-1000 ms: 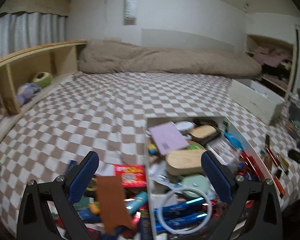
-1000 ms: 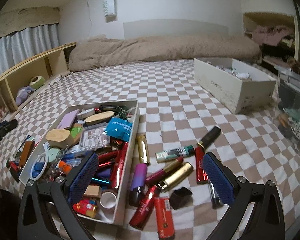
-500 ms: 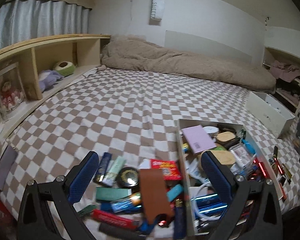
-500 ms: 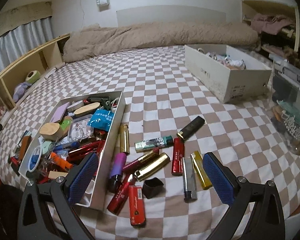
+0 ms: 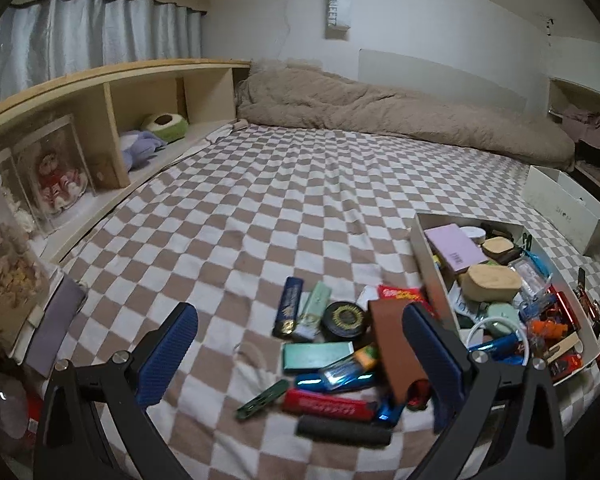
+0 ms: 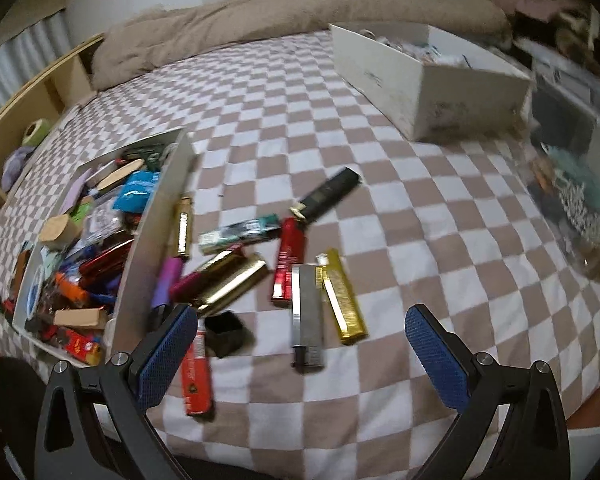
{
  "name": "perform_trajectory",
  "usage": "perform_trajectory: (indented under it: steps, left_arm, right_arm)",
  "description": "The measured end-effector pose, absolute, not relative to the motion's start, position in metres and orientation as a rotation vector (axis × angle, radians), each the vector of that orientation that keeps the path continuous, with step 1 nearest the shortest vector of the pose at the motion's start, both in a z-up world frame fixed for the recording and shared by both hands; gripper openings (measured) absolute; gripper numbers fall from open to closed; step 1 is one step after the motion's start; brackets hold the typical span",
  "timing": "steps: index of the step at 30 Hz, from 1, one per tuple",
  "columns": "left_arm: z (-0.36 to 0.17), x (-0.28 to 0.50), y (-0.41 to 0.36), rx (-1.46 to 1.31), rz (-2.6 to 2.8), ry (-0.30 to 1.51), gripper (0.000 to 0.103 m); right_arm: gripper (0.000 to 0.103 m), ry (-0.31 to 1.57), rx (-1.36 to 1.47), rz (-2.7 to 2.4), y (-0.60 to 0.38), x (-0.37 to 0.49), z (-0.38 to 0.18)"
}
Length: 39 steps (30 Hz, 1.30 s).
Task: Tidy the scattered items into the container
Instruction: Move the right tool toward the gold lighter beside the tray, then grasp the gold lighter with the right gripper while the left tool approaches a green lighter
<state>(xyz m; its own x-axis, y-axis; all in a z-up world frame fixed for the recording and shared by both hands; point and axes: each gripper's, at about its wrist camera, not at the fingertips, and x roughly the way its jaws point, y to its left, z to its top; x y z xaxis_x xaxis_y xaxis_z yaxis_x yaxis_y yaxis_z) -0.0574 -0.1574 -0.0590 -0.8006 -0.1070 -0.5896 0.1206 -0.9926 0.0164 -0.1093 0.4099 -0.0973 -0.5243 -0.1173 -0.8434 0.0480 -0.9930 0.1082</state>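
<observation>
Left gripper [image 5: 300,354] wide open and empty over scattered lighters [image 5: 327,400] beside the full white container [image 5: 428,264], right gripper [image 6: 302,350] wide open, empty, above silver lighter [image 6: 307,316] on checkered bed [image 6: 440,240]

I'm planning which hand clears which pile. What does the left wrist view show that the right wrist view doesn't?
Only the left wrist view shows the pile to the left of the container: a round black tin, a brown card, a dark blue lighter and a black cylinder.

Only the right wrist view shows the pile on the container's other side: a gold lighter, a grey lighter, a purple tube and a small black cap.

Both show the open container, already crowded, the checkered bedcover, and open, empty fingers.
</observation>
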Motion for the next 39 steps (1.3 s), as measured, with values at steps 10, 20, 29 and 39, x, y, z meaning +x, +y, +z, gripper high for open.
perform_trajectory:
  steps: [10,20,29,39]
  left_arm:
    - [-0.085,-0.045,-0.184,1.046,-2.790,0.032,0.103]
    - [-0.112,-0.038,-0.197,1.196,-2.730,0.078,0.103]
    - [-0.125,-0.037,-0.202,1.245,-2.696,0.068,0.103]
    - [-0.140,-0.040,-0.196,1.281,-2.676,0.002,0.103]
  right_arm:
    - [0.103,0.044,1.715,-2.669,0.442,-0.125,-0.139]
    - [0.103,0.018,1.813,-2.709,0.475,-0.147,-0.159]
    - [0.103,-0.464,1.729,-2.612,0.492,-0.153,-0.148]
    - [0.103,-0.482,1.780,-2.591,0.460,-0.177,-0.158]
